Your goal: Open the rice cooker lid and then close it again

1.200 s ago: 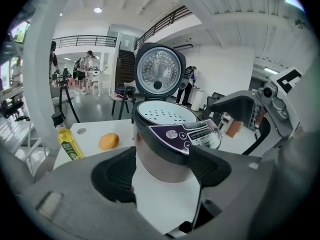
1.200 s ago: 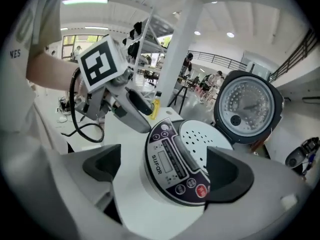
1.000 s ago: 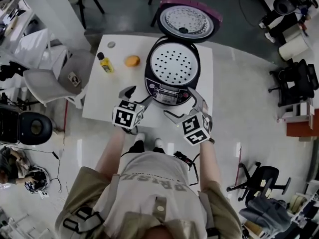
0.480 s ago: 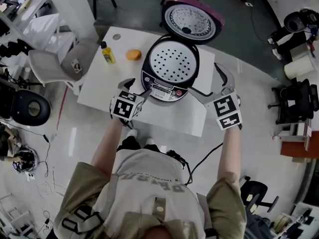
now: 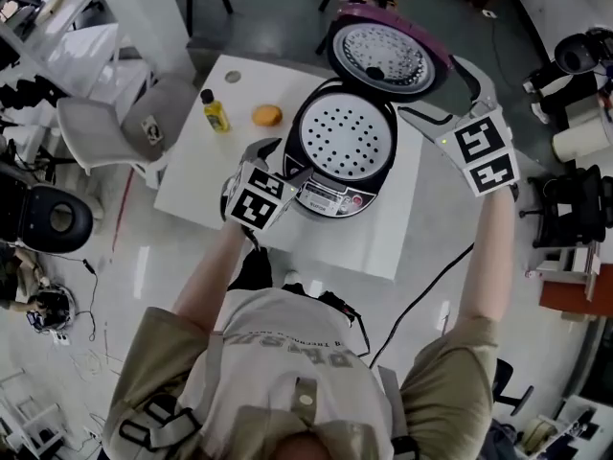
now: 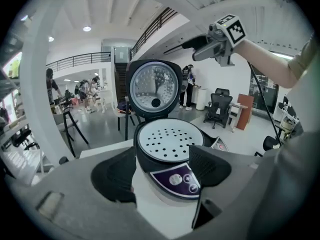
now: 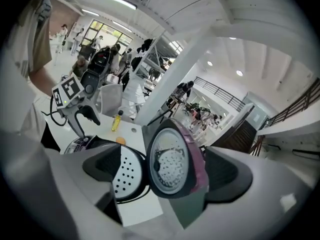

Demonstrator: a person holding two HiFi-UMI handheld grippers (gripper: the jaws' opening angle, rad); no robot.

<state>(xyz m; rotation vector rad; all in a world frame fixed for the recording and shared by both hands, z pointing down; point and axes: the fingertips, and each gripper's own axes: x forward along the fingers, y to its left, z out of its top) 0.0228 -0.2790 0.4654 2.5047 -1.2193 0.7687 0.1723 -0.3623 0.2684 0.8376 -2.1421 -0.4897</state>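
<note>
The black rice cooker (image 5: 345, 149) stands on the white table (image 5: 196, 185) with its purple-rimmed lid (image 5: 388, 57) swung up and back, baring the perforated inner plate. My left gripper (image 5: 278, 161) is open at the cooker's front left; in the left gripper view its pads (image 6: 117, 174) straddle the control panel (image 6: 180, 179). My right gripper (image 5: 445, 94) is raised beside the lid's right edge, open. In the right gripper view the lid (image 7: 172, 164) stands between the wide-apart jaws of the right gripper (image 7: 167, 171); whether they touch it I cannot tell.
A yellow bottle (image 5: 215, 113), an orange fruit (image 5: 267, 115) and a small round cap (image 5: 233, 77) lie on the table's left part. A grey chair (image 5: 115, 132) stands left of the table. A black cable (image 5: 431, 286) trails off the right edge.
My right gripper has travelled from the cooker's front up along its right side to the open lid. The left gripper has stayed at the cooker's front. The lid has stayed open.
</note>
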